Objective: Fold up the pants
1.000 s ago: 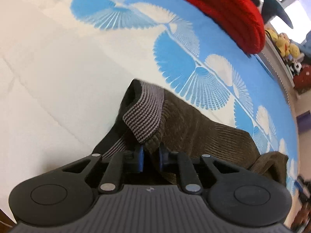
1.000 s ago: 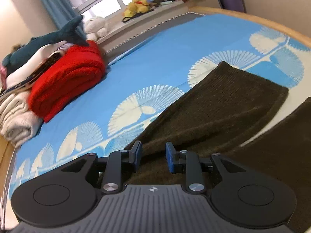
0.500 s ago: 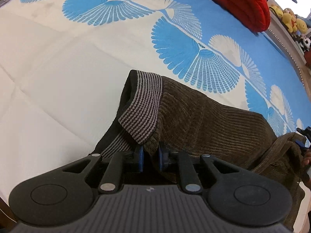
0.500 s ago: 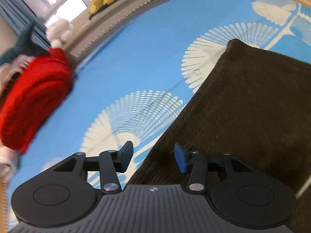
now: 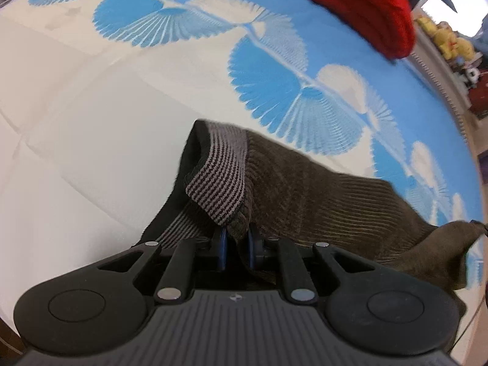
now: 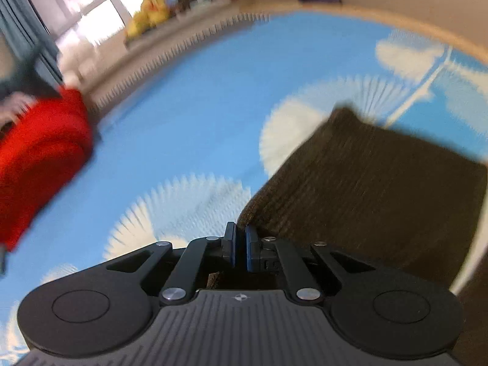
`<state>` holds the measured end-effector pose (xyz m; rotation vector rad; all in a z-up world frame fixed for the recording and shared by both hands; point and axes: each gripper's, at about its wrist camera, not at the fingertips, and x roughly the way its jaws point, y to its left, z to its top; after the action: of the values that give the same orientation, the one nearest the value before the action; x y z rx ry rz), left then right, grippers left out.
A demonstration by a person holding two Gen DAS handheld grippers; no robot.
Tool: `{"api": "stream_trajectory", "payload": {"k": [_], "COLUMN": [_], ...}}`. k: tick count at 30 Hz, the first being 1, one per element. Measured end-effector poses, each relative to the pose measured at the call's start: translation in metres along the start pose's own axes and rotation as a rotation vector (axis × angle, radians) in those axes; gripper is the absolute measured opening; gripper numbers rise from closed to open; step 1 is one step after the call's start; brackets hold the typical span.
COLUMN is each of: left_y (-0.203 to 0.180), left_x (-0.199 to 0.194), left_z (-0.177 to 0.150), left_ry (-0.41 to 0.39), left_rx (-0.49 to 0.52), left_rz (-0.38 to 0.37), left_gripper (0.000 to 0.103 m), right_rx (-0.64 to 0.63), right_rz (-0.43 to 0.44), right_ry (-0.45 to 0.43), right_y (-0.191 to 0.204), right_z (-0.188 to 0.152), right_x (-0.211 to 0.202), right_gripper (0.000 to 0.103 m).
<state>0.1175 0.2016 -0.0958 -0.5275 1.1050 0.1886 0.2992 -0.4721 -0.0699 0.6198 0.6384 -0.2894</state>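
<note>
Brown pants (image 5: 320, 201) lie on a bed (image 5: 91, 116) with a blue-and-white fan-patterned cover. The left claw (image 5: 236, 245) pinches the striped waistband; the right claw (image 6: 240, 248) is pinched on a pant-leg edge. A red blanket (image 6: 36, 158) sits farther back.

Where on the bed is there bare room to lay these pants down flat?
Free: the white stretch of bedspread left of the pants, and the blue fan-print band between the pants and the red blanket. Crowded: the far edge, with the blanket and plush toys.
</note>
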Motion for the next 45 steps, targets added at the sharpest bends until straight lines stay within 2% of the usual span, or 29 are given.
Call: {"api": "stream_trajectory", "payload": {"k": [3,5,8,9,11,13,14,16,18,19,20,21,22,25,26,29,31,35,40,42,43,44,45], "left_y": [0.002,0.004,0.009,0.012,0.018,0.026,0.031,0.038,0.042,0.043,0.044,0.045,0.044,0.039,0.037,0.028,0.026,0.024,0.024,0.027,0.029,0.029,0.030], "left_x": [-0.019,-0.030,-0.039,-0.039,-0.034,-0.024,-0.021,-0.024,-0.030,-0.032,-0.034,-0.036,-0.037,-0.039,-0.040,-0.038,-0.035,-0.028,-0.023,-0.022,-0.023,-0.023,-0.024], "left_z": [-0.002,-0.006,-0.015,-0.019,-0.023,-0.030,-0.031,-0.030,-0.026,-0.025,-0.023,-0.021,-0.020,-0.014,-0.013,-0.009,-0.007,-0.006,-0.005,-0.004,-0.003,-0.003,-0.003], "left_ry": [-0.038,-0.051,-0.046,-0.027,0.010,0.086,0.108,0.099,0.068,0.051,0.035,0.017,0.004,-0.028,-0.037,-0.061,-0.061,-0.048,-0.030,-0.024,-0.024,-0.025,-0.026], "left_rx": [0.021,0.044,0.109,0.127,0.170,0.193,0.178,0.127,0.081,0.060,0.042,0.022,0.010,0.001,0.008,0.032,0.034,0.029,0.045,0.030,0.020,0.012,0.008], "left_rz": [-0.050,-0.063,-0.042,-0.032,-0.003,0.054,0.078,0.069,0.046,0.039,0.036,0.035,0.038,0.042,0.048,0.064,0.067,0.074,0.092,0.096,0.093,0.087,0.082], "left_gripper": [0.012,0.011,0.011,0.011,0.012,0.012,0.012,0.015,0.028,0.031,0.035,0.035,0.035,0.040,0.043,0.043,0.043,0.043,0.043,0.043,0.043,0.043,0.043], "right_rx": [0.004,0.031,0.063,0.078,0.115,0.113,0.123,0.115,0.112,0.120,0.132,0.140,0.132,0.030,-0.014,-0.169,-0.322,-0.602,-0.799,-0.844,-0.846,-0.817,-0.749], "right_rz": [0.028,0.041,0.024,0.004,-0.041,-0.082,-0.106,-0.112,-0.123,-0.113,-0.096,-0.078,-0.066,-0.024,-0.004,0.018,0.042,0.005,-0.140,-0.185,-0.207,-0.216,-0.204], "right_ry": [-0.089,-0.119,-0.070,-0.028,0.127,0.266,0.293,0.299,0.225,0.178,0.142,0.106,0.077,0.011,0.002,-0.001,0.011,0.026,0.108,0.130,0.144,0.138,0.115], "right_y": [-0.025,-0.054,-0.103,-0.120,-0.155,-0.185,-0.197,-0.217,-0.234,-0.241,-0.247,-0.251,-0.251,-0.235,-0.229,-0.194,-0.163,-0.104,-0.075,-0.073,-0.075,-0.079,-0.084], "right_z": [0.009,-0.002,-0.038,-0.051,-0.081,-0.106,-0.110,-0.112,-0.104,-0.098,-0.094,-0.089,-0.086,-0.076,-0.073,-0.068,-0.071,-0.091,-0.114,-0.118,-0.118,-0.114,-0.105], "right_x": [-0.081,-0.139,-0.195,-0.203,-0.203,-0.194,-0.194,-0.198,-0.209,-0.213,-0.216,-0.216,-0.213,-0.196,-0.189,-0.164,-0.146,-0.111,-0.063,-0.053,-0.050,-0.052,-0.059], "right_gripper": [0.005,0.005,0.005,0.005,0.005,0.007,0.010,0.010,0.010,0.019,0.033,0.039,0.044,0.045,0.049,0.056,0.060,0.061,0.057,0.039,0.015,0.009,0.008]}}
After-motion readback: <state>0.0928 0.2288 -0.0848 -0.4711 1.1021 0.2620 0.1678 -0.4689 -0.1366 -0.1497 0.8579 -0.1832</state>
